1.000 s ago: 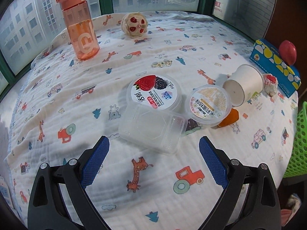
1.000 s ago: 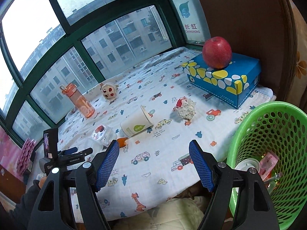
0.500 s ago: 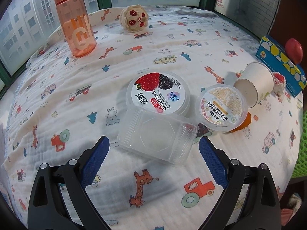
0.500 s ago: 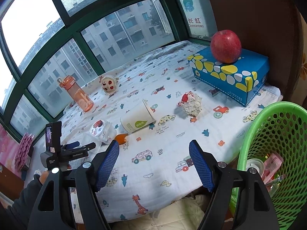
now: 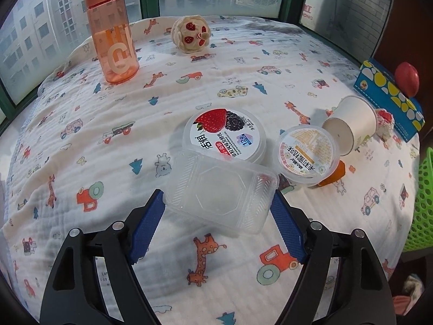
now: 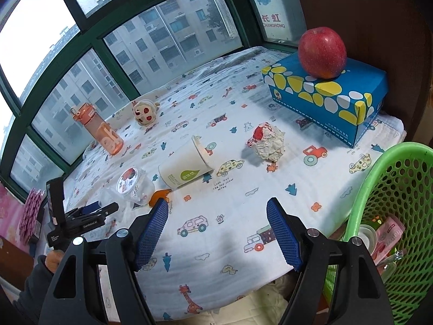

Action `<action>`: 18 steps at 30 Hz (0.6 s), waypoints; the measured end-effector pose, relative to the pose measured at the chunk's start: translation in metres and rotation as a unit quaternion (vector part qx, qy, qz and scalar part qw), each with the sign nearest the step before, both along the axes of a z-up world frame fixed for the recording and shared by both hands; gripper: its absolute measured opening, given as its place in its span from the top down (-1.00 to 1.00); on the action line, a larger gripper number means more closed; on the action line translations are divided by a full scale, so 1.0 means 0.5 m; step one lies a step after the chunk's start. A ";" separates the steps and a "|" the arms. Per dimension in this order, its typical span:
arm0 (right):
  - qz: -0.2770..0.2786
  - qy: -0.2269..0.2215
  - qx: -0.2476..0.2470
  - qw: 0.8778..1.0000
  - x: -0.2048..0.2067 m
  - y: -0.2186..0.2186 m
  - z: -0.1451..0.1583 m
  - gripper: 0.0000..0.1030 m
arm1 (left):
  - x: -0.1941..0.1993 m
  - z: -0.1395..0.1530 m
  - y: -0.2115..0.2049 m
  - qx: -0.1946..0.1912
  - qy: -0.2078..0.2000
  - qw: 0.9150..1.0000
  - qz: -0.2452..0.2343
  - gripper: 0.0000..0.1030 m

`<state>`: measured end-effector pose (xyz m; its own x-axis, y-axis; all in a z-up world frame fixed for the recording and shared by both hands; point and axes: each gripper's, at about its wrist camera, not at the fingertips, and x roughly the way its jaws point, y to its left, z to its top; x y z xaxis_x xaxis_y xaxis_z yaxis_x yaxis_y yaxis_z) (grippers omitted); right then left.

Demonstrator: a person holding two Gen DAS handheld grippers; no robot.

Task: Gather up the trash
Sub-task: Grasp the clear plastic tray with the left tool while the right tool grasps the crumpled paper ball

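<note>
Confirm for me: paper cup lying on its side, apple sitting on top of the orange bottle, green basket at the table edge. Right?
Not quite. In the right wrist view the apple sits on the blue tissue box, not the orange bottle. The paper cup does lie on its side, and the green basket is at the edge.

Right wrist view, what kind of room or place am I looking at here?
Probably a home, on an upper floor: a bay window ledge or bed facing apartment blocks, covered with a children's cartoon-print blanket. A water bottle, a tissue box and a green basket suggest a lived-in room.
</note>
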<state>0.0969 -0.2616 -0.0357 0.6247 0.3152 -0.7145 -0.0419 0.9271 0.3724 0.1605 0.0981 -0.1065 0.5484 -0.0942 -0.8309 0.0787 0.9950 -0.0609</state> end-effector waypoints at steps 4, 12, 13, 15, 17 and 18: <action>-0.015 0.013 -0.005 1.000 0.045 -0.019 -0.017 -0.41 | -0.014 0.022 0.008 -0.007 -0.010 1.000 0.003 -0.51; -0.024 0.026 -0.039 0.999 0.150 -0.032 -0.050 -0.36 | -0.034 0.053 0.007 -0.020 -0.026 0.999 -0.003 -0.51; -0.026 0.026 -0.047 0.998 0.163 -0.032 -0.055 -0.36 | -0.035 0.055 0.006 -0.021 -0.027 0.999 -0.004 -0.51; -0.029 0.034 -0.056 0.997 0.190 -0.036 -0.070 -0.34 | -0.036 0.059 0.004 -0.025 -0.028 0.999 -0.005 -0.51; -0.032 0.042 -0.056 0.997 0.213 -0.041 -0.084 -0.29 | -0.037 0.062 0.003 -0.030 -0.029 0.999 -0.008 -0.51; -0.030 0.046 -0.059 0.997 0.223 -0.042 -0.091 -0.28 | -0.037 0.063 0.002 -0.030 -0.029 0.999 -0.009 -0.51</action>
<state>0.2084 -0.2825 -0.0814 0.5705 0.1892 -0.7992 0.0443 0.9646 0.2600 0.1419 0.0990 -0.0748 0.5939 -0.1534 -0.7898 0.1020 0.9881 -0.1151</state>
